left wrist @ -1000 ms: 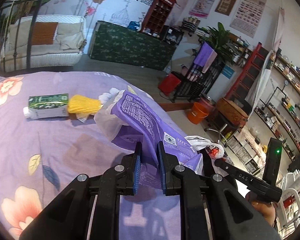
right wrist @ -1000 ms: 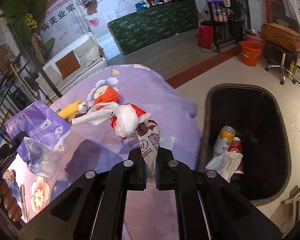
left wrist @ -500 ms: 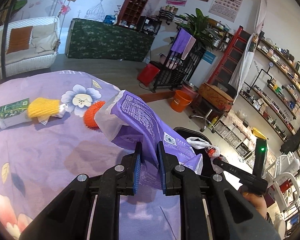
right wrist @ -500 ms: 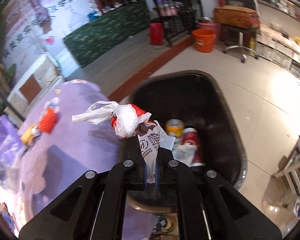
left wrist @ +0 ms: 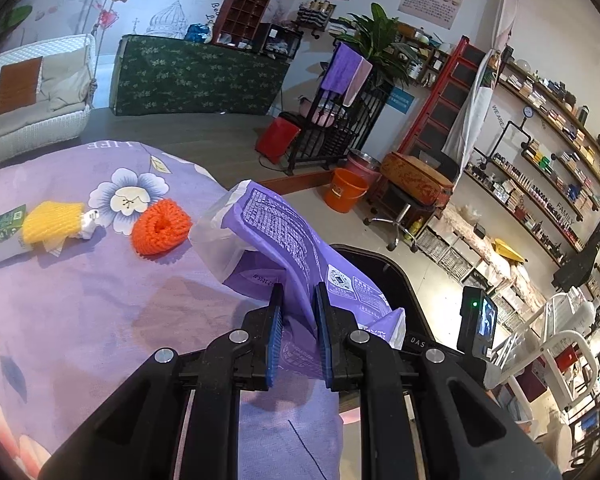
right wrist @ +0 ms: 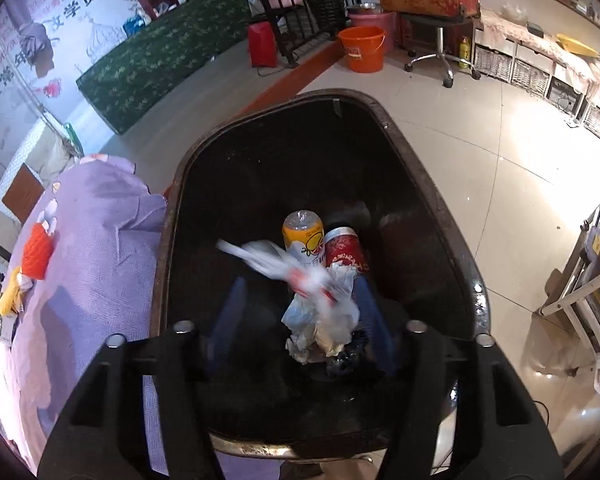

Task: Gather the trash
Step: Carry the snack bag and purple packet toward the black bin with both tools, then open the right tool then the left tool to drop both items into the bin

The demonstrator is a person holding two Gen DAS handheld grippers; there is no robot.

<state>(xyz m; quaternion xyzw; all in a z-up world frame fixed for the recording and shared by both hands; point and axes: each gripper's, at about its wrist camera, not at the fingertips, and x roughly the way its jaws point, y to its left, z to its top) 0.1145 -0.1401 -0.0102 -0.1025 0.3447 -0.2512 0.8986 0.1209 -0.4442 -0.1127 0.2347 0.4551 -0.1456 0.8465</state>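
Observation:
My left gripper (left wrist: 298,292) is shut on a purple plastic package (left wrist: 284,232), held above the edge of the purple flowered tablecloth (left wrist: 80,300). My right gripper (right wrist: 300,286) points down into the black trash bin (right wrist: 428,184), and its jaws are opening. A crumpled white and red plastic bag (right wrist: 320,312) hangs blurred between the blue pads (right wrist: 230,308), free of their grip. Under it in the bin lie a yellow can (right wrist: 304,236) and a red can (right wrist: 346,250). An orange foam net (left wrist: 161,226), a yellow foam net (left wrist: 52,222) and a green and white carton (left wrist: 0,232) lie on the table.
The bin (left wrist: 384,264) stands on the tiled floor against the table's right edge. Beyond it are an orange bucket (right wrist: 362,48), a stool on wheels (right wrist: 440,40) and a dark metal rack (left wrist: 340,128). Shelves line the right wall.
My right gripper has swung from above the table to over the bin and has opened, letting go of the plastic bag. My left gripper has carried the purple package toward the bin.

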